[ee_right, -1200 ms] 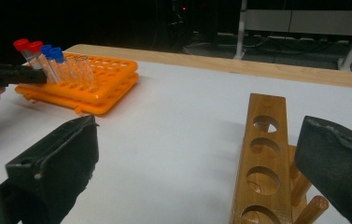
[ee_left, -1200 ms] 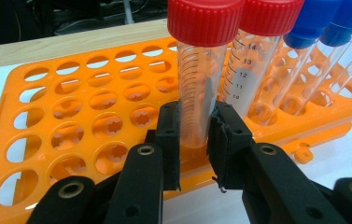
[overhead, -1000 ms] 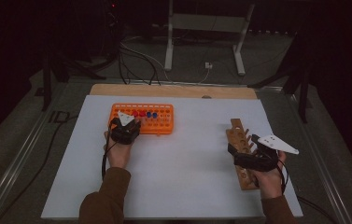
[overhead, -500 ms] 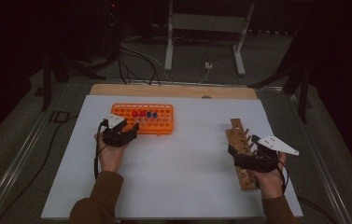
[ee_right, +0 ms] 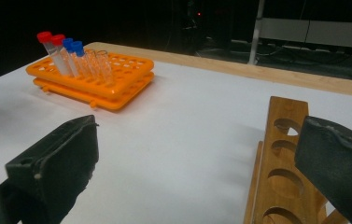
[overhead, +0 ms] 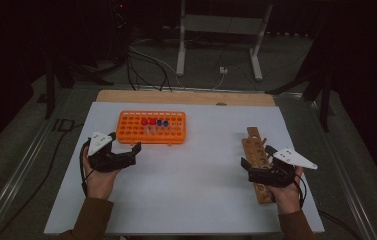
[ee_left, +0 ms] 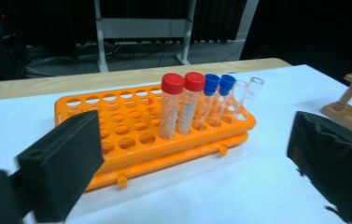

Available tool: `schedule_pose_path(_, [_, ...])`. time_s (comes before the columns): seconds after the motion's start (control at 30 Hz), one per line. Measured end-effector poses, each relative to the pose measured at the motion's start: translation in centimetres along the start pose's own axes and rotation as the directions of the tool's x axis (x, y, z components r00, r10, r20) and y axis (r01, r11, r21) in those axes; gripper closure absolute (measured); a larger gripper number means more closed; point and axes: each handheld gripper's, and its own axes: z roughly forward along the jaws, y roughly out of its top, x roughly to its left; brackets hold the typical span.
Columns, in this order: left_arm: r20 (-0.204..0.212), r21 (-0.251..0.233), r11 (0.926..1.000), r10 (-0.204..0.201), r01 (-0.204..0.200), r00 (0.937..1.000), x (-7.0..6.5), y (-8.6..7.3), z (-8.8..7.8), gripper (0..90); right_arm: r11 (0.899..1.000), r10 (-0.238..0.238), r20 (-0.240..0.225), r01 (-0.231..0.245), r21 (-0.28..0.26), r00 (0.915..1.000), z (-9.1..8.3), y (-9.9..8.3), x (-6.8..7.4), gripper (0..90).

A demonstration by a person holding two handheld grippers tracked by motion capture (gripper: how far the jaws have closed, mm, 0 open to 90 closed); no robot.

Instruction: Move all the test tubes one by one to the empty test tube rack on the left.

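An orange tube rack stands at the back left of the white mat. It holds two red-capped tubes, two blue-capped tubes and two clear uncapped tubes in one row. My left gripper hovers just in front of the rack's left corner. Its jaws have just been opening and stand wide with nothing between them. A wooden tube rack lies at the right. My right gripper rests open beside it, holding nothing.
The white mat covers a wooden table whose far edge shows behind the orange rack. Cables and a metal stand sit on the floor beyond. Bare mat lies between the two racks.
My left gripper has drawn back from the orange rack, toward the left and the person, and its jaws have opened. The right gripper and both racks have stayed put.
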Motion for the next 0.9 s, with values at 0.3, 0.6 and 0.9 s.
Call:
schedule_pose_path(0.3, [0.000,-0.028,0.9995,-0.014,0.014,0.9999,0.0,-2.0,-3.2,0.5,1.000,-0.011,-0.012,0.011,-0.002,0.9999,0.1,-0.5,0.2,0.1])
schedule_pose_path(0.6, [-0.028,-0.056,0.9984,0.009,-0.011,0.9996,0.0,-2.8,-4.8,0.5,1.000,-0.013,-0.015,0.012,-0.010,0.9998,-0.2,-0.6,0.4,0.1])
schedule_pose_path(0.9, [-0.035,-0.077,0.9968,0.016,-0.019,0.9992,-0.5,-2.9,-5.0,0.5,1.000,-0.023,-0.014,0.023,-0.012,0.9996,-0.1,-0.9,0.8,0.1])
